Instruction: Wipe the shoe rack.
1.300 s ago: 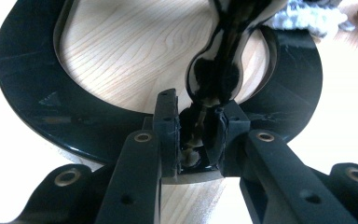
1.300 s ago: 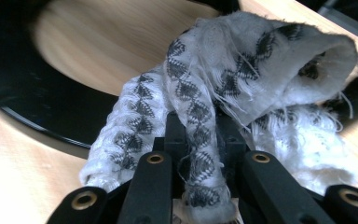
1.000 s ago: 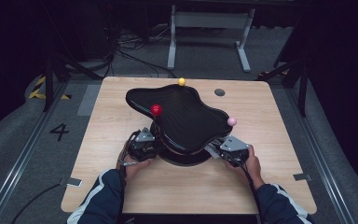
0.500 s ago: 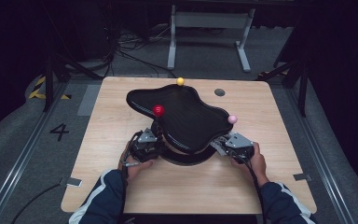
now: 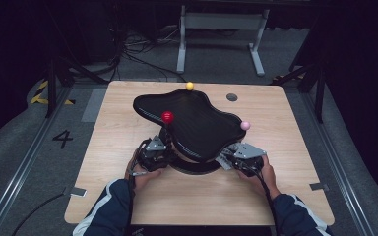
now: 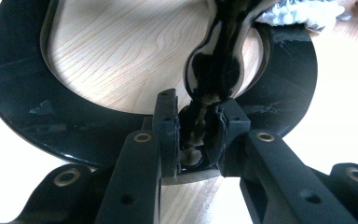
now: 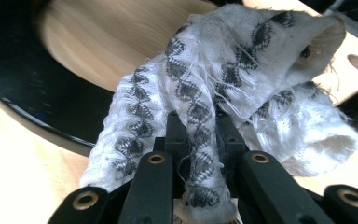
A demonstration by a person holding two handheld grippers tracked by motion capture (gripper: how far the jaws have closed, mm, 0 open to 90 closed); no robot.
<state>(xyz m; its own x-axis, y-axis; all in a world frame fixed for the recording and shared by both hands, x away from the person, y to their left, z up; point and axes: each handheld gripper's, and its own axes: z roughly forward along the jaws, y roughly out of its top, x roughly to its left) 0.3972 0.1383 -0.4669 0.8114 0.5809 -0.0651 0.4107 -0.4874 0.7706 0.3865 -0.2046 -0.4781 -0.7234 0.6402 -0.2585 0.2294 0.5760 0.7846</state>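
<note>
A glossy black stand with a wavy top (image 5: 197, 120) rests on a ring base (image 5: 197, 168) at the table's middle. Red (image 5: 167, 117), yellow (image 5: 190, 86) and pink (image 5: 245, 125) knobs sit on its top. My left gripper (image 5: 161, 147) is under the top's left side. In the left gripper view it (image 6: 198, 133) is shut on the stand's shiny black stem (image 6: 212, 70). My right gripper (image 5: 229, 158) is at the right side. In the right gripper view it (image 7: 200, 135) is shut on a white cloth with black zigzags (image 7: 242, 70), held against the ring base (image 7: 23, 93).
The wooden table (image 5: 128, 196) has a small dark hole (image 5: 232, 97) near its far edge. Bare wood lies in front of the stand and on both sides. A grey metal frame (image 5: 221, 29) and cables lie on the floor beyond.
</note>
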